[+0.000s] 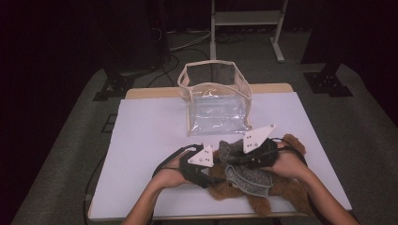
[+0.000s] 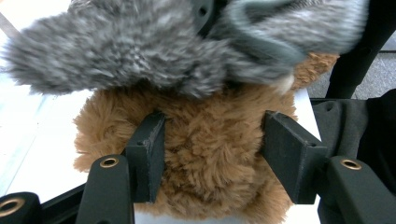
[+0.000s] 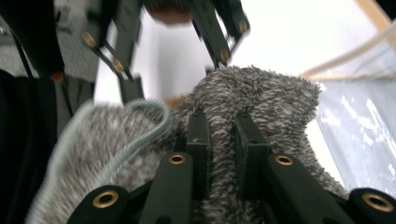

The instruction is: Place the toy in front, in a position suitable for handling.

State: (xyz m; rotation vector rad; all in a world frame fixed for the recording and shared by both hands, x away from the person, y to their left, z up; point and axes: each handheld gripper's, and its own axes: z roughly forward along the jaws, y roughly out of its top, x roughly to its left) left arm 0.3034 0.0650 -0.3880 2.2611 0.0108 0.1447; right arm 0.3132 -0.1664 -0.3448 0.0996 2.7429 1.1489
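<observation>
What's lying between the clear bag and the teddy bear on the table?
Nothing: the high view shows only a bare strip of white table between the clear bag and the teddy bear.

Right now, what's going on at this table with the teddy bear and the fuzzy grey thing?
A person at the table works with a claw in each hand on a brown teddy bear lying on the white table. The right claw is pinched shut on a fuzzy grey garment that drapes over the bear. The left claw has its jaws on either side of the bear's plush body, pads against the fur. A clear plastic bag with beige trim stands open farther back on the table.
</observation>
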